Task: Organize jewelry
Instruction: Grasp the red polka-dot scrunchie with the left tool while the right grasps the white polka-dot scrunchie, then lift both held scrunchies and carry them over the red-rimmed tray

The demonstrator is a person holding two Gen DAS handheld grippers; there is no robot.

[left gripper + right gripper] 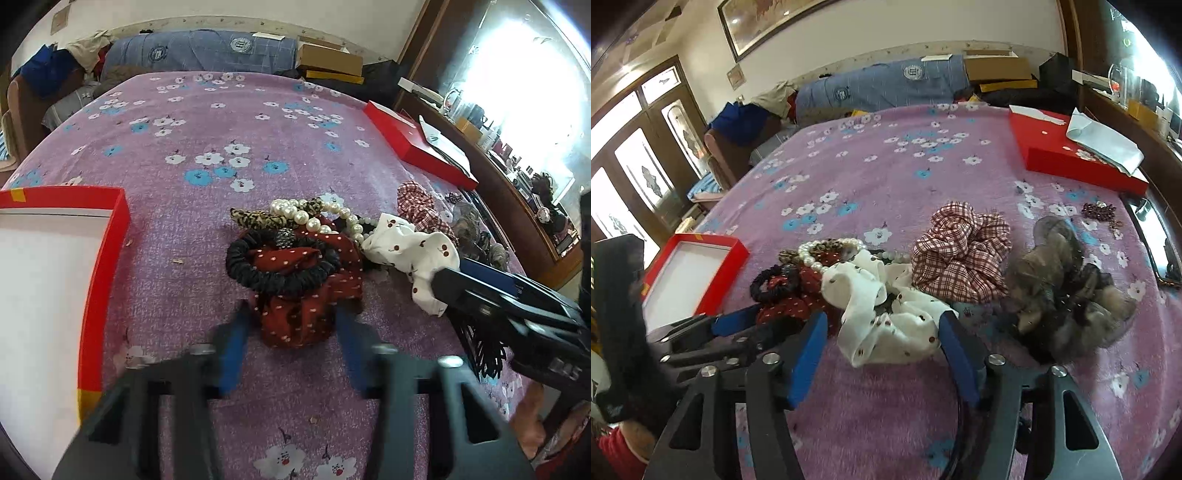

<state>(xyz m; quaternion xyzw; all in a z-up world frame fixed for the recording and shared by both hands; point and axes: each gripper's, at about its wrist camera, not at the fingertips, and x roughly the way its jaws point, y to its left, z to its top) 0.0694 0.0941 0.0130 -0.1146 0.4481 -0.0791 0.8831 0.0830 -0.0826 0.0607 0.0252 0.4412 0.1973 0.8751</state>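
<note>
Items lie in a loose pile on the bed (207, 125), on its purple flowered cover, well to the right of the open red box (110, 236). The red dotted scrunchie (299, 317) sits at the near edge of the pile, with a black scrunchie (273, 277) resting on top of it and a pearl string (314, 221) just behind. Judgement: the scrunchies are light, soft and compressible, and will bunch under pressure; best pinched across a thick fold. The pearls look hard, smooth and likely to slip or drag neighbours, since they lie tangled with the fabric.

The left tool (291, 317) stands wide open, its blue fingers (236, 332) either side of the red dotted scrunchie, holding nothing; whether they touch the cloth cannot be told.

The right tool (882, 325) is likewise spread wide, bracketing the white cherry-print scrunchie (882, 321), which lies just right of the red one. Nothing is gripped. A checked scrunchie (960, 254) lies behind it.
</note>
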